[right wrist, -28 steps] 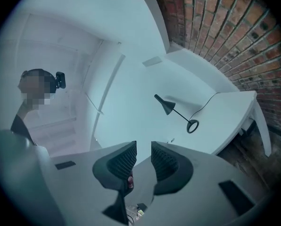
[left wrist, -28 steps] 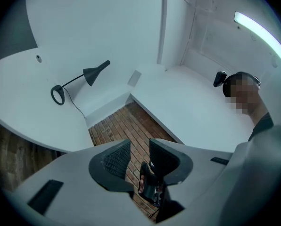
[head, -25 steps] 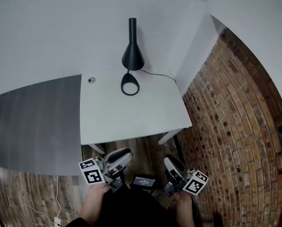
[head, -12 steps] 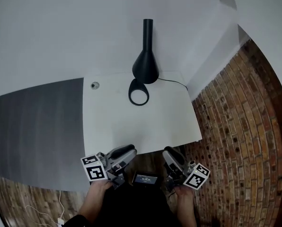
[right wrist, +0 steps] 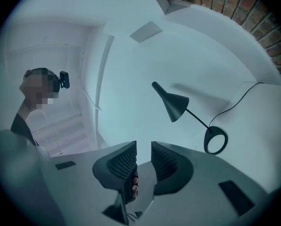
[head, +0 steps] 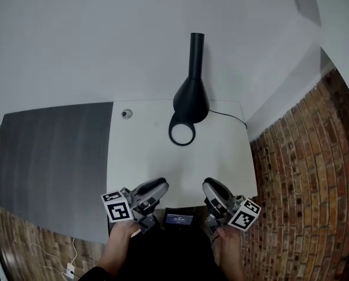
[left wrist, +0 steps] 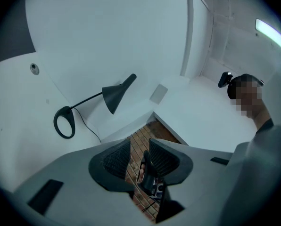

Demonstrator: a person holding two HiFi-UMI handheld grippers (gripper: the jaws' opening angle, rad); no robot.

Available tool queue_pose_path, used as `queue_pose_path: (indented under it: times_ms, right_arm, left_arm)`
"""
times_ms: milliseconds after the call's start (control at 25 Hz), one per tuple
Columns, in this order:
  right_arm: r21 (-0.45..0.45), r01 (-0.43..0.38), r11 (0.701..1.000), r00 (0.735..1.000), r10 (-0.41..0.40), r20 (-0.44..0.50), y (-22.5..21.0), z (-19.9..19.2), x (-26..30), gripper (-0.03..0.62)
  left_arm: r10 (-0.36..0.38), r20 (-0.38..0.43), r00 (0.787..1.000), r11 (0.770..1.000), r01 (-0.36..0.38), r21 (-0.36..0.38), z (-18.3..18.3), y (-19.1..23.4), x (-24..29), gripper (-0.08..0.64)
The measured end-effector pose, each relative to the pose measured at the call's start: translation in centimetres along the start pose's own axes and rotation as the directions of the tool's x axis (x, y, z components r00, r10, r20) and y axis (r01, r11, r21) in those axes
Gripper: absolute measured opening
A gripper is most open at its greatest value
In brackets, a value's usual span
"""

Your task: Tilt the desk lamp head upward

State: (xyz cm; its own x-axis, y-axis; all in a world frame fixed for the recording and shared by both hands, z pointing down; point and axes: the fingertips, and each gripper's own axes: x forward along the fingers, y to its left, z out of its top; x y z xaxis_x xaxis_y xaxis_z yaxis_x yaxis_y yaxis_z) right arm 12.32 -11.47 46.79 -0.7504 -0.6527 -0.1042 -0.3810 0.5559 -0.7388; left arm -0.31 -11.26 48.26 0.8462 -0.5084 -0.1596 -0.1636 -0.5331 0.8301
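Note:
A black desk lamp (head: 190,86) stands at the back of a white desk (head: 145,157); its ring-shaped base (head: 182,134) lies on the top and its cone head points down. The lamp (left wrist: 113,95) shows small and far off in the left gripper view, and the lamp (right wrist: 173,105) likewise in the right gripper view. My left gripper (head: 154,187) and right gripper (head: 210,188) are held low at the desk's near edge, well short of the lamp. Both are open, a narrow gap between the pads and nothing in it.
A black cord (head: 227,115) runs from the lamp toward the desk's back right corner. A small round fitting (head: 126,114) sits at the back left of the top. A grey panel (head: 51,157) adjoins the desk on the left, brick floor (head: 303,174) on the right.
The view has moved forward toward the desk: the lamp and desk now sit lower and closer to the grippers. The grippers kept their place in the view, jaws unchanged.

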Motion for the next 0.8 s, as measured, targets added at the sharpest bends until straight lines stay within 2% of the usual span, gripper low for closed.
queue_pose_path:
  times_ms: [120,320,400,520,640,720,800]
  right_arm:
    - [0.018,-0.056,0.998,0.998,0.057,-0.032,-1.7,1.8,1.1,0.083]
    - [0.052,-0.125,0.991,0.990,0.129,-0.060,-4.7,5.4,1.6,0.083]
    - [0.070,-0.145,0.987,0.986,0.150,-0.069,-5.8,6.3,1.4,0.083]
    - [0.102,-0.163,0.981,0.981,0.172,-0.085,-8.0,7.0,1.1,0.083]
    - [0.144,-0.178,0.973,0.977,0.192,-0.088,-9.5,7.3,1.2,0.083]
    - [0.174,-0.190,0.966,0.975,0.207,-0.083,-10.0,7.2,1.6,0.083]
    - [0.200,-0.200,0.959,0.972,0.220,-0.085,-10.4,7.1,2.3,0.083]
  left_arm:
    - [0.074,0.029,0.997,0.996,-0.076,0.050,0.9,1.1,1.8,0.121]
    - [0.203,0.029,0.979,0.969,-0.205,0.135,1.7,3.1,5.9,0.143]
    - [0.237,0.031,0.971,0.952,-0.239,0.191,2.0,3.9,7.3,0.178]
    - [0.312,0.023,0.950,0.909,-0.305,0.285,2.2,5.7,8.9,0.183]
    - [0.381,-0.016,0.924,0.870,-0.353,0.345,1.2,7.2,10.3,0.184]
    - [0.404,-0.039,0.914,0.859,-0.364,0.358,0.4,7.9,11.1,0.184]
    - [0.408,-0.042,0.912,0.860,-0.369,0.352,0.0,8.4,11.7,0.184]
